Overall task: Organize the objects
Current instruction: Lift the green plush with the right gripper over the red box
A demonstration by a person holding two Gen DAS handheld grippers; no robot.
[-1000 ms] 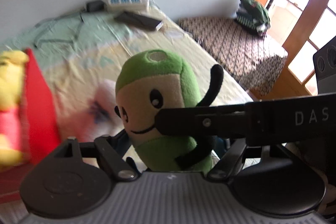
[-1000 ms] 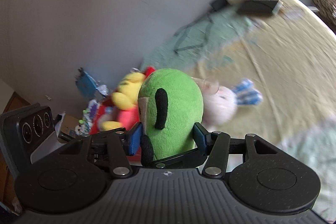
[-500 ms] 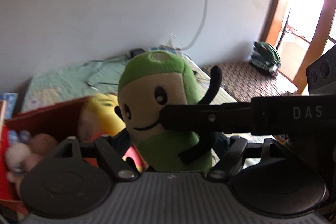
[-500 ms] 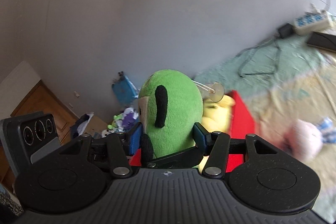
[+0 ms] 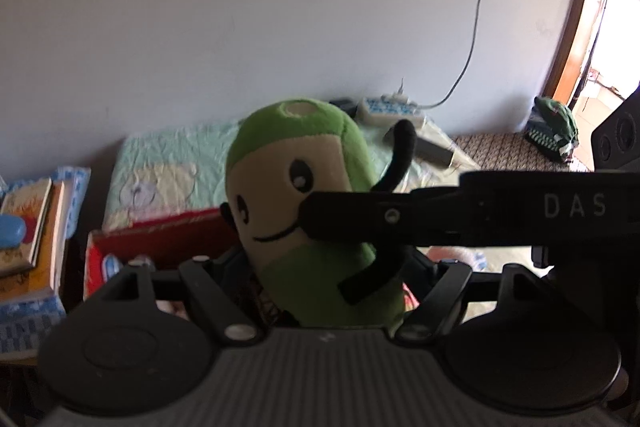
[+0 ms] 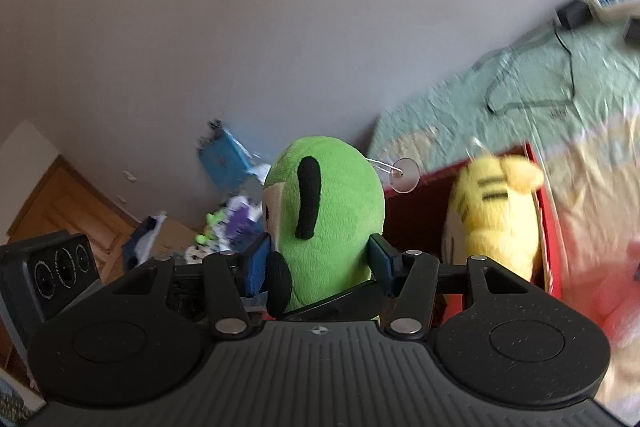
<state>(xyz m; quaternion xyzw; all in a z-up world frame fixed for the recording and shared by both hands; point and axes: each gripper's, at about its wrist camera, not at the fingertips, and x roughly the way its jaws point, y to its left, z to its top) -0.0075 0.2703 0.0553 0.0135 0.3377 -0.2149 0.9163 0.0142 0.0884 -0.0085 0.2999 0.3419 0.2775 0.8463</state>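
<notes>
A green plush toy [image 5: 308, 211] with a cream face and black arms is held in the air by both grippers. My left gripper [image 5: 320, 267] is shut on its lower body. My right gripper [image 6: 320, 259] is shut on its sides, blue pads pressing in; its back [image 6: 332, 211] faces that camera. The right gripper's finger [image 5: 440, 215] crosses the toy's face in the left wrist view. A red box [image 5: 160, 239] lies below and behind the toy. A yellow striped plush [image 6: 492, 215] sits in the red box [image 6: 544, 211].
A bed with a pale green and yellow sheet [image 5: 168, 167] carries a power strip [image 5: 388, 109] and a dark remote [image 5: 432, 149]. Stacked books [image 5: 32, 227] lie left. A pink plush [image 6: 616, 267] lies right of the box. A patterned bench [image 5: 512, 151] stands by the door.
Both grippers carried the green toy left from over the bed toward the red box. The box now sits directly below and behind the toy. The grip has not changed.
</notes>
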